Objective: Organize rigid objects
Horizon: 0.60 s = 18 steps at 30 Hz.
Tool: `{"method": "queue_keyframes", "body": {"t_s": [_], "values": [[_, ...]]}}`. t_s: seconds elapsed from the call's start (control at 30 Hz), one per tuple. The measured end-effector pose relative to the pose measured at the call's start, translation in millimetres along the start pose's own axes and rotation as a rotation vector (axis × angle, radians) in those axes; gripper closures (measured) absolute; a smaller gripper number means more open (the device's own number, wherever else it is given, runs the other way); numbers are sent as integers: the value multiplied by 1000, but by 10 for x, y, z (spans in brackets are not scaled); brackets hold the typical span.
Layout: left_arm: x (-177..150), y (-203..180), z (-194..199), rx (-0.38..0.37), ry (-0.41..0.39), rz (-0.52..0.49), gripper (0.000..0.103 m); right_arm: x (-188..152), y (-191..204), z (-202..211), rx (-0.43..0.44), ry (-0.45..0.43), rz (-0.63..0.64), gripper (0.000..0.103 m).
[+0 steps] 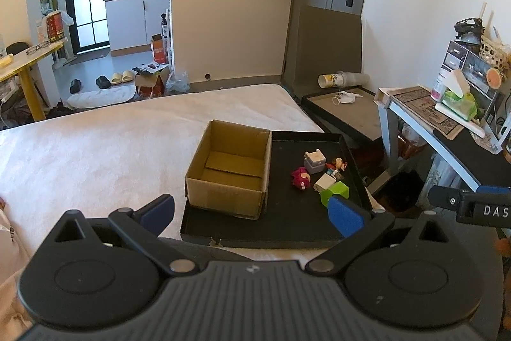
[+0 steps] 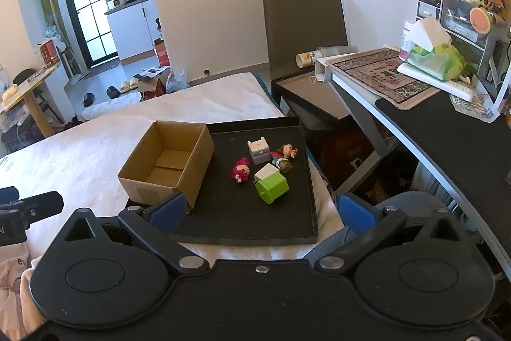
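Note:
An empty cardboard box stands in the left half of a black tray on a white-covered bed. To its right lie a green cube, a white charger, a grey-white cube, a pink plush figure and a small doll figure. My left gripper hovers open at the tray's near edge, holding nothing. My right gripper is open too, near the tray's front.
A desk with a tissue pack and drawers stands to the right. Beyond the tray is a low black table with a mask. The white bed cover spreads left. The other gripper's body shows at the right edge.

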State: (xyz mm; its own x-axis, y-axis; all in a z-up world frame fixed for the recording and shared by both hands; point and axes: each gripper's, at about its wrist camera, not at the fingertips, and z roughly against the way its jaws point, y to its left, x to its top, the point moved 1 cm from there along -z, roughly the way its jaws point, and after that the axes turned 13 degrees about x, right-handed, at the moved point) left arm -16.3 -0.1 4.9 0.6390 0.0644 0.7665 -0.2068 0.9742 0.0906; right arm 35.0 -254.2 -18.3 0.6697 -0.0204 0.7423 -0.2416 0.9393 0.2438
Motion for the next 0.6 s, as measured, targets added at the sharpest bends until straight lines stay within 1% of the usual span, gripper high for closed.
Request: {"method": "queue_keyframes", "body": {"t_s": [0.27, 0.6], "values": [[-23, 33, 9, 0, 3, 13, 1, -28, 18, 29, -5, 3, 19, 0], [-55, 55, 29, -5, 4, 15, 1, -62, 1, 27, 0, 13, 5, 0]]}}
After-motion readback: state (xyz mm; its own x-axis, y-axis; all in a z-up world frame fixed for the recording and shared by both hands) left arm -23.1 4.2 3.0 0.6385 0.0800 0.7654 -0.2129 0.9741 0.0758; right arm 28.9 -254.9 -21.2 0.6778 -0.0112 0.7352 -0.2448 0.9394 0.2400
